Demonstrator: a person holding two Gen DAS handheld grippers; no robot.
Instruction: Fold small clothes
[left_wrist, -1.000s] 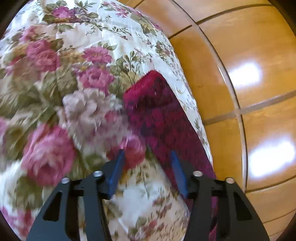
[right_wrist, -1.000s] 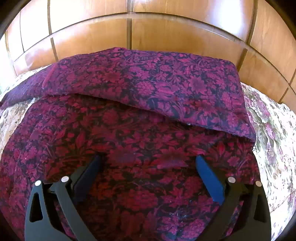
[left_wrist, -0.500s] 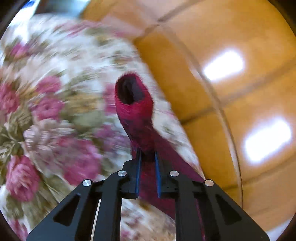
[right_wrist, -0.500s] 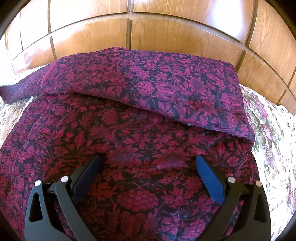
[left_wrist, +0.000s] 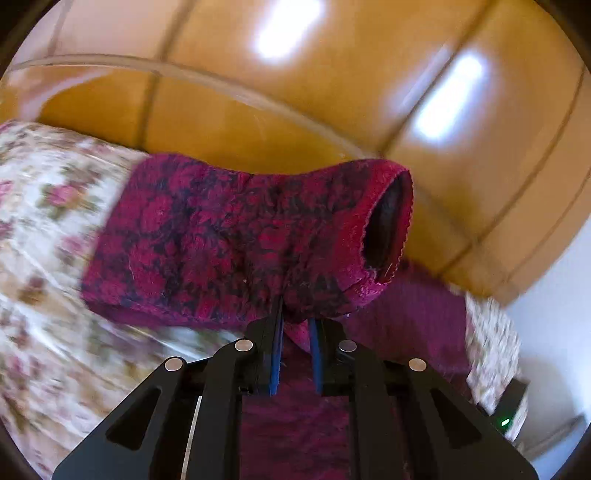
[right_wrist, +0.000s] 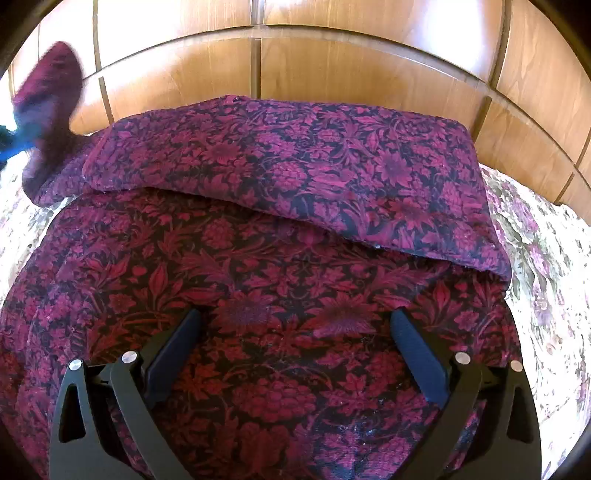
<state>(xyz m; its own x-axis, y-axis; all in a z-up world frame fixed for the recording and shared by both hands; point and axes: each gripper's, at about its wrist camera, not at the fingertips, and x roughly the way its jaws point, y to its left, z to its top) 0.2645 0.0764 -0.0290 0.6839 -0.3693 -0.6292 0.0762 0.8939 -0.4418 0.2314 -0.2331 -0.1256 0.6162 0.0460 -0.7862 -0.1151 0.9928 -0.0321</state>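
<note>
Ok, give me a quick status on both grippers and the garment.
Left gripper shut on sleeve, lifted off bedspread. Right gripper open over garment body. Nothing in the way.

On my right-wrist feed, a wooden headboard (right_wrist: 332, 70) of glossy honey-brown panels runs across the far side, split by dark vertical grooves and one long horizontal moulding. A cream bedspread (right_wrist: 546, 266) printed with pink roses and green leaves shows at the near right and far left edges. On my left-wrist feed the same wood panels (left_wrist: 295, 110) carry two bright patches of reflected light (left_wrist: 447, 99), and a pale wall (left_wrist: 554, 325) stands at the right.
</note>
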